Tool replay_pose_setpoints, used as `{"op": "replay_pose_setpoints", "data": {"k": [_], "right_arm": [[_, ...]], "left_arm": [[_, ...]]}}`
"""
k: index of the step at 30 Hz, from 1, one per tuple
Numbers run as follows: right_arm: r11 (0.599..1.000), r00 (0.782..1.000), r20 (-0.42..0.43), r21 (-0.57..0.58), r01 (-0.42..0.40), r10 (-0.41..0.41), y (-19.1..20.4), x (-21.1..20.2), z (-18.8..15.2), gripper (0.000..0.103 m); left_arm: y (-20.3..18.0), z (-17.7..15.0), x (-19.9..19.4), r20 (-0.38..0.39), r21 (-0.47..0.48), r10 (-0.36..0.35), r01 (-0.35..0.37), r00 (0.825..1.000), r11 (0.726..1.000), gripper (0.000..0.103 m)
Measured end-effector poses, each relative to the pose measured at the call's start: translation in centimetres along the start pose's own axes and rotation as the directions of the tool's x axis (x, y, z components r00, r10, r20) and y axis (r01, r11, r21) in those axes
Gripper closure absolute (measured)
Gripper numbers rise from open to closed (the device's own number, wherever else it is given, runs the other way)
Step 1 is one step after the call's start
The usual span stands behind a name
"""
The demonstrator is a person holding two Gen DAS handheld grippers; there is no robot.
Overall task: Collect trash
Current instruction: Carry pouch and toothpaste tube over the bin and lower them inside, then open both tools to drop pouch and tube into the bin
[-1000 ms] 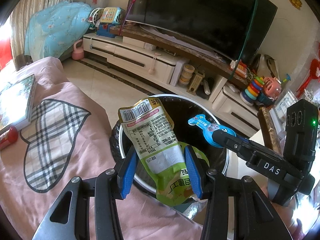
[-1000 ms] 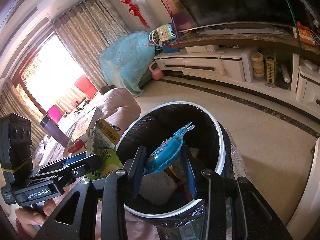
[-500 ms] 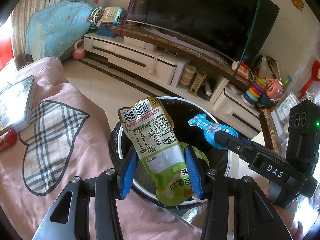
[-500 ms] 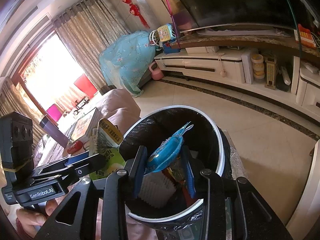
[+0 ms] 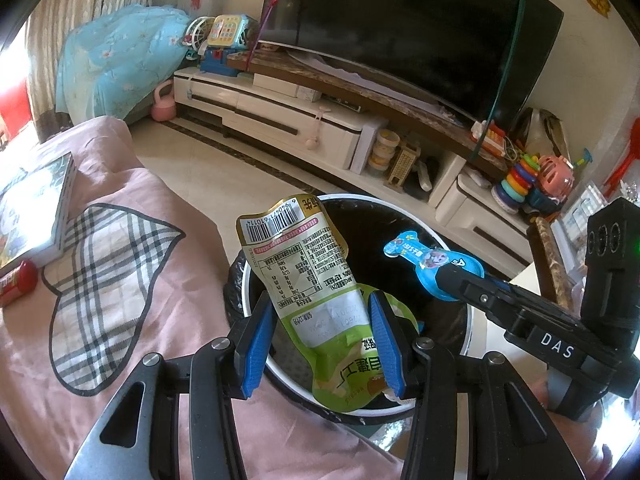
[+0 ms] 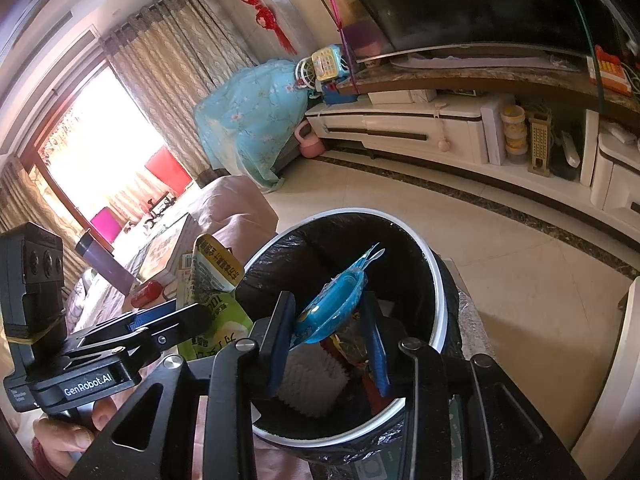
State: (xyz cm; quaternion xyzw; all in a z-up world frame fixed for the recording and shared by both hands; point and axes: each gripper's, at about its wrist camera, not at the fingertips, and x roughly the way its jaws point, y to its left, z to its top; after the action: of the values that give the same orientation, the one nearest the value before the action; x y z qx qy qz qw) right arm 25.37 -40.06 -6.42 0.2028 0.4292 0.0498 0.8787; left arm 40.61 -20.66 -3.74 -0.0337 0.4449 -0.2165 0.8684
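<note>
My left gripper (image 5: 322, 340) is shut on a green snack pouch (image 5: 316, 280) with a barcode, held over the near rim of a white trash bin (image 5: 256, 280) lined with a black bag. My right gripper (image 6: 326, 338) is shut on a blue snack wrapper (image 6: 336, 304), held above the bin's opening (image 6: 438, 280). The right gripper also shows in the left wrist view (image 5: 448, 280), holding the blue wrapper (image 5: 424, 258) over the bin's right side. The left gripper with the pouch (image 6: 216, 280) shows in the right wrist view. A white ribbed item (image 6: 308, 384) and other trash lie inside the bin.
A pink cover with a plaid heart (image 5: 104, 280) lies left of the bin, with a book (image 5: 36, 208) and a red can (image 5: 18, 282) on it. A white TV cabinet (image 5: 280, 120) with a TV stands beyond the tiled floor. Toys (image 5: 532, 184) sit at right.
Both grippers keep their hold on the wrappers. Both have drifted slightly, the bin's rim sitting a little lower in the views.
</note>
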Motion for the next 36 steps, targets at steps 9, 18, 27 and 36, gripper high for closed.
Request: {"op": "replay_pose_setpoints", "data": {"k": [9, 18, 27, 36], "right_arm": [[1.0, 1.0, -0.002, 0.001, 0.009, -0.009, -0.1, 0.0, 0.0, 0.07], [1.0, 1.0, -0.005, 0.012, 0.015, -0.015, -0.2, 0.1, 0.3, 0.069], [0.999, 1.0, 0.013, 0.046, 0.0, -0.001, -0.4, -0.6, 0.5, 0.044], [0.999, 0.999, 0.044, 0.049, -0.016, 0.014, 1.2, -2.8, -0.5, 0.014]], "left_arm": [[0.0, 0.2, 0.2, -0.004, -0.003, 0.006, -0.006, 1.0, 1.0, 0.057], [0.0, 0.4, 0.4, -0.011, -0.001, 0.008, -0.008, 1.0, 1.0, 0.056], [0.4, 0.4, -0.9, 0.003, -0.023, 0.029, -0.029, 1.0, 0.999, 0.039], [1.4, -1.7, -4.2, 0.028, -0.058, 0.028, -0.027, 0.999, 0.998, 0.032]]}}
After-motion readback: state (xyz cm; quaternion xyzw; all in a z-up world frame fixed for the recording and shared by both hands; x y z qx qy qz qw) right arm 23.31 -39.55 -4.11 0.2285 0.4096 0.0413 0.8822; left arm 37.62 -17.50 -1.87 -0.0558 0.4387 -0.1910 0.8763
